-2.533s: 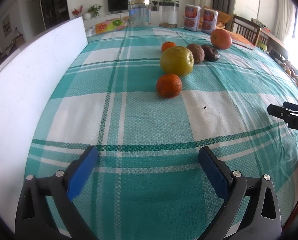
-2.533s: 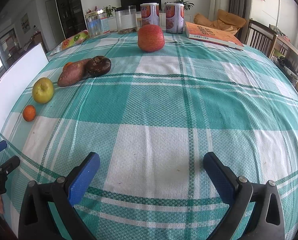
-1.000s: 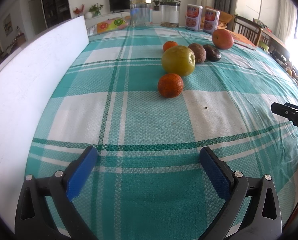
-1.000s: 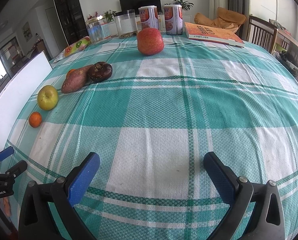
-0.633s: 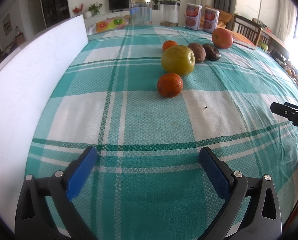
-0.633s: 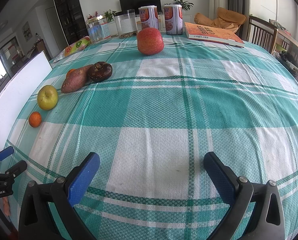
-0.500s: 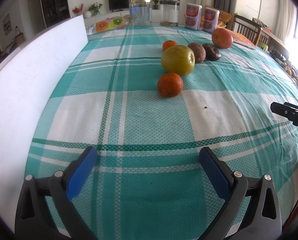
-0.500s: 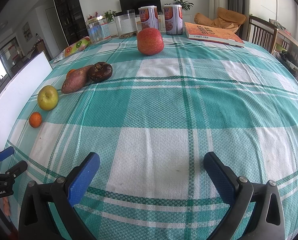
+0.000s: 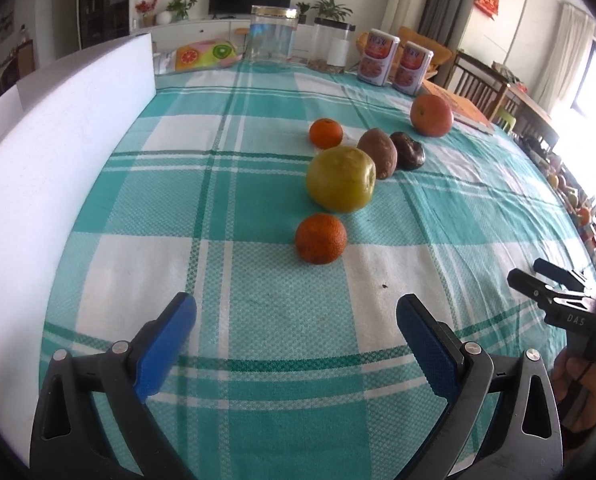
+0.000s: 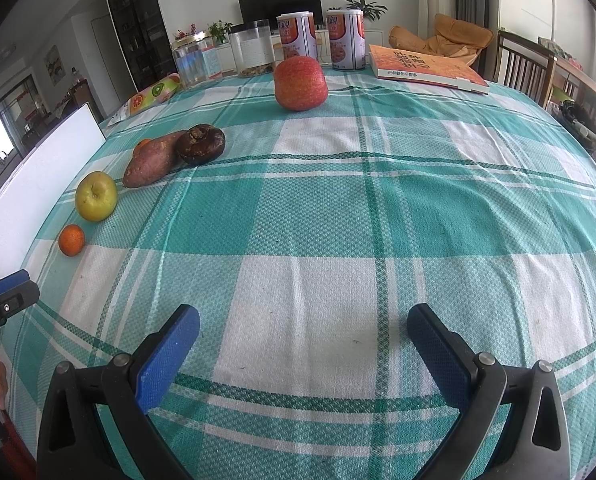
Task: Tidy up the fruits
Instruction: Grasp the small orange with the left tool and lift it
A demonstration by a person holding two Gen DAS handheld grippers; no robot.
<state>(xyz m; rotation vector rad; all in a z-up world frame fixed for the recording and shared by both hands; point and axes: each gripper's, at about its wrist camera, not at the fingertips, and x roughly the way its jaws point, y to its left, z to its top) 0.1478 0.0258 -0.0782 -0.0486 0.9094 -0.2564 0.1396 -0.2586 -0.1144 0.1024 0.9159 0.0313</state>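
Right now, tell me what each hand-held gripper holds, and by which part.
Nothing. The left hand-held gripper and the right hand-held gripper are both open and empty.

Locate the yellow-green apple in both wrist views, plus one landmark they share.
Left wrist: the yellow-green apple sits right of center in the upper half, directly behind the near small orange.
Right wrist: the same apple is at the far left, mid-height, between that small orange and the sweet potato.
Shared landmark: the large red apple, in front of the two cans.
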